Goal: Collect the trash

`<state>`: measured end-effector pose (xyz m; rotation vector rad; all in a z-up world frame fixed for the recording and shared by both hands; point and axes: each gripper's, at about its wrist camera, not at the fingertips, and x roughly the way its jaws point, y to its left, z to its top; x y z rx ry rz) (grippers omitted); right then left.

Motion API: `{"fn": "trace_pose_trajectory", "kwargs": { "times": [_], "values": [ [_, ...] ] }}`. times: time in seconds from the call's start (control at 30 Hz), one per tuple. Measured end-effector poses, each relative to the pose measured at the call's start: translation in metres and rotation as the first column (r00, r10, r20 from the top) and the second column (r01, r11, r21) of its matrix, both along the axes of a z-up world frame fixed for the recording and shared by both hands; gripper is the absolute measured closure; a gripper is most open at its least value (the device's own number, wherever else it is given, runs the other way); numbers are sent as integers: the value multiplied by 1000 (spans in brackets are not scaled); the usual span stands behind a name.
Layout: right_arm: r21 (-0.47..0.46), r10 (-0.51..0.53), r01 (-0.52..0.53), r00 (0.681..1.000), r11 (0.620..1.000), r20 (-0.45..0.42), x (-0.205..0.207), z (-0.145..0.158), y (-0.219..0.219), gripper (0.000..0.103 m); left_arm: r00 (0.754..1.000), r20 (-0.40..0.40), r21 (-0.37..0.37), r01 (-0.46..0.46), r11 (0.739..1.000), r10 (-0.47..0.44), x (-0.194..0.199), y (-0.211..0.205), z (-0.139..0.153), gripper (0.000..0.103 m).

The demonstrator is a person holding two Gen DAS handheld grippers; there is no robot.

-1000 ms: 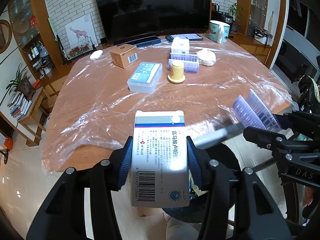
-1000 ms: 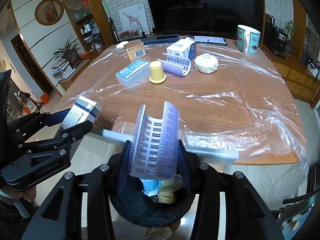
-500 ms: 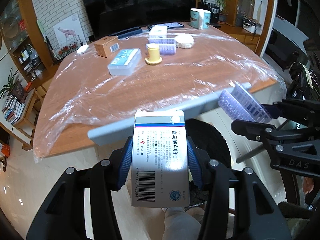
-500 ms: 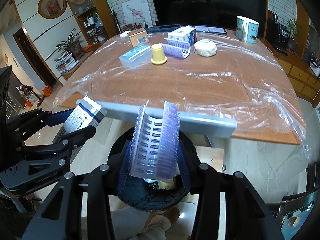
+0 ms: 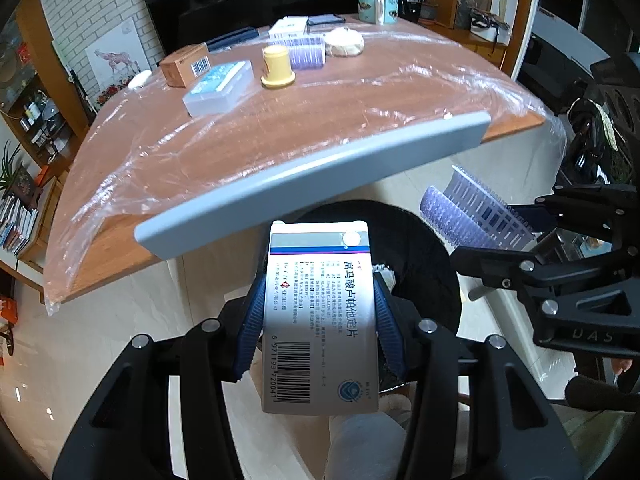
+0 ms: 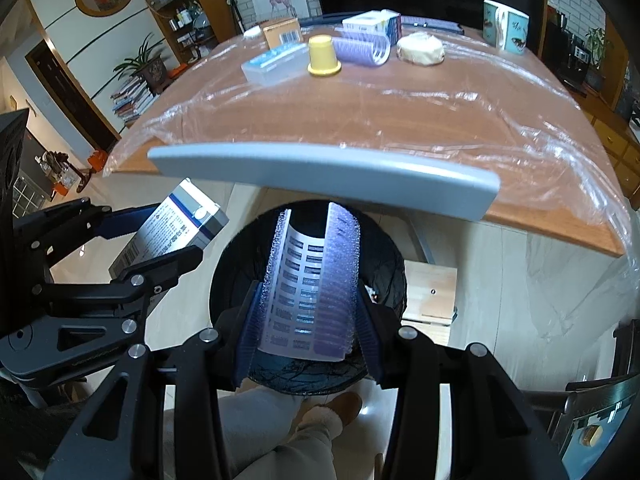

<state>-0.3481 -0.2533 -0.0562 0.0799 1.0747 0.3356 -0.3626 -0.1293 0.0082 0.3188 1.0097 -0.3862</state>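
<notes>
We hold a white medicine box (image 5: 320, 316) clamped between the blue pads of our left gripper (image 5: 319, 320), barcode end toward the camera. Our right gripper (image 6: 308, 312) is closed on a purple hair roller (image 6: 312, 288) — a curved, slotted piece squeezed between its pads. Both grippers point steeply down over the black trash bin (image 6: 384, 248) on the floor, just off the near edge of the table (image 5: 360, 96), beside a grey chair back (image 5: 312, 176). At the table's far edge sit a clear plastic case (image 5: 218, 88), a yellow cup (image 5: 277, 66), a brown carton (image 5: 185, 66) and a second purple roller (image 5: 307, 54) — all on clear plastic sheeting (image 5: 460, 92).
</notes>
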Motion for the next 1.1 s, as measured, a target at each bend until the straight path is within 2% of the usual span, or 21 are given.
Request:
{"fn": "trace_pose_trajectory", "kwargs": {
  "times": [1.1],
  "values": [
    [-62,-20,12,991,998,-131,35,-65,4,59,993,-109,97,59,994,-48,31,-11,-69,51]
  ]
}}
